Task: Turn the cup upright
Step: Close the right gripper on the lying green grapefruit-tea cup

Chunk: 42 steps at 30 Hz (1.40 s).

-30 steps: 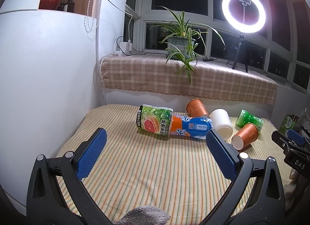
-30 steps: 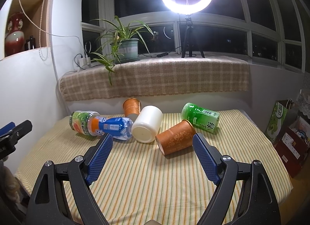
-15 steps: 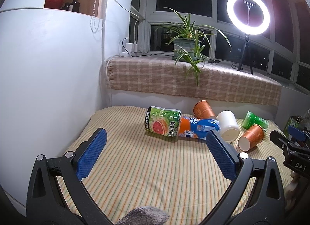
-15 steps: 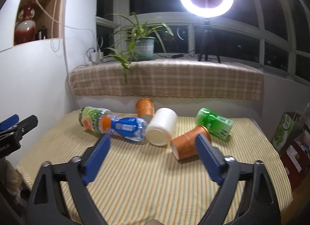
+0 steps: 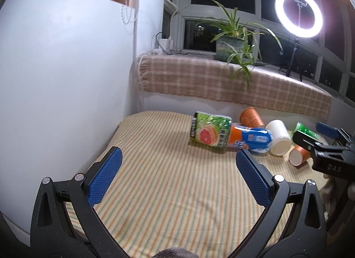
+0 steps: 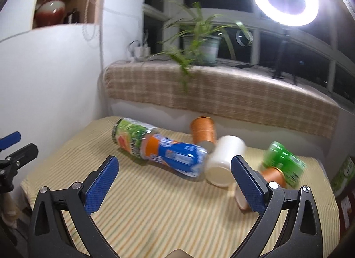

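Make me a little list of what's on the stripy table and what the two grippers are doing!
surface: table with striped cloth
white cup: on its side, open end toward the camera
orange cups: one at the back, one near the front, both on their sides
bottles: grapefruit-label bottle and blue-label bottle, lying end to end
green can: lying down
left gripper: open, holding nothing
right gripper: open, holding nothing, facing the white cup
blur: right wrist view is smeared
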{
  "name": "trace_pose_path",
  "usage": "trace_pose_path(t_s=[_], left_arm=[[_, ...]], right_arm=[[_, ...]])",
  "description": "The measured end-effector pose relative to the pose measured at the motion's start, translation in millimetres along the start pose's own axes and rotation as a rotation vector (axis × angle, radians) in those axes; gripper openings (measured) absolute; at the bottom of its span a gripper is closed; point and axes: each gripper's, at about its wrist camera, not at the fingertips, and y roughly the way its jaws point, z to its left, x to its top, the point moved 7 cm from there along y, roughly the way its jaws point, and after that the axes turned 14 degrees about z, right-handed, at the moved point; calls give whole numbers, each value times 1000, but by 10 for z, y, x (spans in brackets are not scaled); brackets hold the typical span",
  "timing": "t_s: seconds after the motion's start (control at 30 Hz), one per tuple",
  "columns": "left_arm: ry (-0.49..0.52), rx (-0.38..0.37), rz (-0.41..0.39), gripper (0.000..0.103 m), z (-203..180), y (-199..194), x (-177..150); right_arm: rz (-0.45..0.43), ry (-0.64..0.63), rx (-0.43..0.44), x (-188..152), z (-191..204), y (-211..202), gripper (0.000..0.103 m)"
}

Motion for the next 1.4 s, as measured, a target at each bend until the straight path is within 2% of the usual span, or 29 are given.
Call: trace_pose_path(t_s=[0.17,0.37,0.67,0.9,1.2,1.4], left_arm=[[-32,17,19,103,203,34,-38],[-63,30,35,103,384,49,-71],[-127,54,70,103,638,42,-226],[-186,79,107,103,871,51,-428],[-252,124,110,103,1208,-31,-562],[-274,121,113,103,1274,-42,-592]], right_arm=[[73,-75,73,163,208,288,101],[131,-229,97,322,484,534,101],[290,-476,121,443,843,1064,101],[403,-669,67,515,1098,1529,101],[523,-818,-53,524,1188,2043,101],[543,-900,-157,464,1158,2282,99]])
